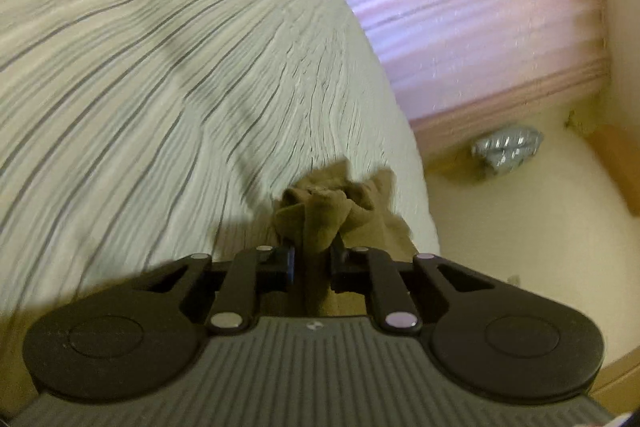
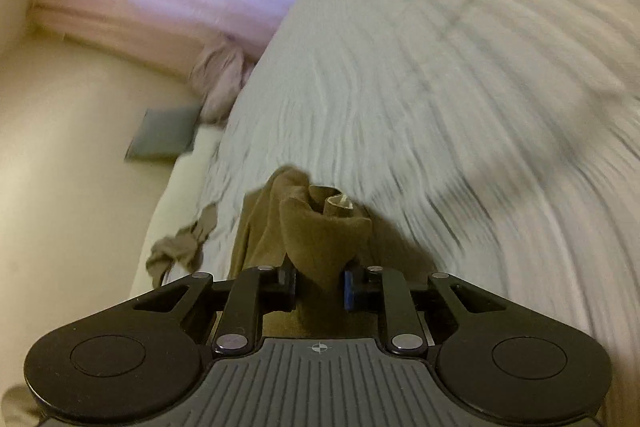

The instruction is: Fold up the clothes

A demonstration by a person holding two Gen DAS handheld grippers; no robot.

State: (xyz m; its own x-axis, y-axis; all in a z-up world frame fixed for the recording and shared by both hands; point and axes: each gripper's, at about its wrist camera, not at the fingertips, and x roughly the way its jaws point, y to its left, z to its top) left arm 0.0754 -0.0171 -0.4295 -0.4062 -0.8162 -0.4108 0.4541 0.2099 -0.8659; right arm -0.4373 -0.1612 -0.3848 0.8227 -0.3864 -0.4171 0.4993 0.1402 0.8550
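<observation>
Both claws are clamped on the same brown garment, one bunch each. Left claw [image 1: 313,259]: jaws narrow, a wad of the brown garment [image 1: 316,215] pinched between the pads and spilling out ahead of the tips. Right claw [image 2: 320,287]: same story, jaws nearly together on a thicker fold of it [image 2: 320,235], with a pale tag or hem end showing at the top of the bunch.

The garment sits at the near edge of the bed [image 1: 140,67], over the ribbed pale-green bedspread. A loose brown tail [image 2: 176,247] hangs off the mattress side in the right view, probably a sleeve or leg, can't tell which.

Handling, my read: thin, light, fully limp knit. No stiffness, so it will droop and bunch wherever it isn't supported. Not fragile, and it shouldn't slip much against the pads.

Grip point: currently mid-bunch, not on clean edges. For a fold I'd want corners or a hem or seam line, spread taut between the two claws. The dangling tail could drag or snag on the mattress edge.
</observation>
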